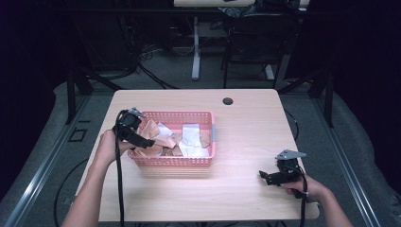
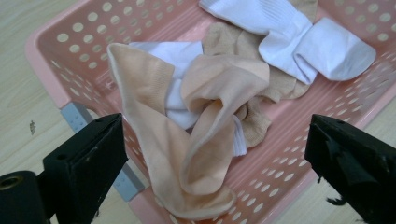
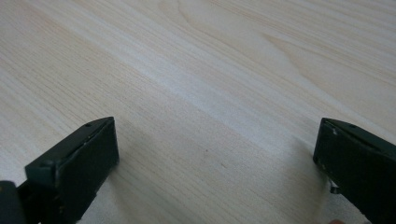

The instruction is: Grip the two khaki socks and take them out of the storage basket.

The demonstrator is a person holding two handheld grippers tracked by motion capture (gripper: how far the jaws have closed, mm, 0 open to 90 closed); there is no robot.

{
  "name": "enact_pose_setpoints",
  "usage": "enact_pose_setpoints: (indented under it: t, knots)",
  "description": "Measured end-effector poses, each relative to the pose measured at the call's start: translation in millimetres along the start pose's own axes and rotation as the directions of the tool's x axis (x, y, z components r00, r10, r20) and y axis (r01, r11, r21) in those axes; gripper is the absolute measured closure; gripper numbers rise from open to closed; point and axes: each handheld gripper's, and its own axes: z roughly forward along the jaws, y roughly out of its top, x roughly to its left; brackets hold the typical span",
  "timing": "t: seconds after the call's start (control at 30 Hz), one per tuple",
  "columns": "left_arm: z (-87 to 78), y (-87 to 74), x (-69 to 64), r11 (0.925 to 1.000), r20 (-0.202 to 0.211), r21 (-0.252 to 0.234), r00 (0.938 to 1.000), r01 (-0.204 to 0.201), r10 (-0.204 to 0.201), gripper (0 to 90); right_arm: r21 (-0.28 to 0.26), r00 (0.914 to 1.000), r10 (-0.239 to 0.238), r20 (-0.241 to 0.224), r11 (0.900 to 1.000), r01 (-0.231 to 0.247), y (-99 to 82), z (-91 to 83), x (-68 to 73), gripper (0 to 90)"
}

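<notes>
Pink basket (image 2: 70, 51) holds beige stocking (image 2: 187, 154), white socks (image 2: 299, 46).

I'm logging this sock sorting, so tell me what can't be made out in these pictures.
- Left gripper view: how many socks lie in the pink perforated plastic basket; the peach nylon sock covers those beneath.
- Same view: the white cotton sock is cut off by the top edge.
- High view: the right gripper jaws are too small to judge.

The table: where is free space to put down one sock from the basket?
The table is bare between the pink basket and the right gripper, and behind the basket up to the round hole. It is crowded at the basket's left end, where the left gripper hangs open over the beige sock.
</notes>
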Motion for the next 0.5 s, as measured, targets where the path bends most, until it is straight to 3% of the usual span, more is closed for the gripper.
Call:
enact_pose_setpoints:
  t: [0.5]
  knots:
    - [25.4, 7.6, -6.6, 0.9961, 0.011, 0.074, 0.9989, -0.047, 0.046, 26.4, -0.001, 1.0, 0.0, -0.002, 1.0, 0.0, 0.0, 0.0, -0.1, 0.0]
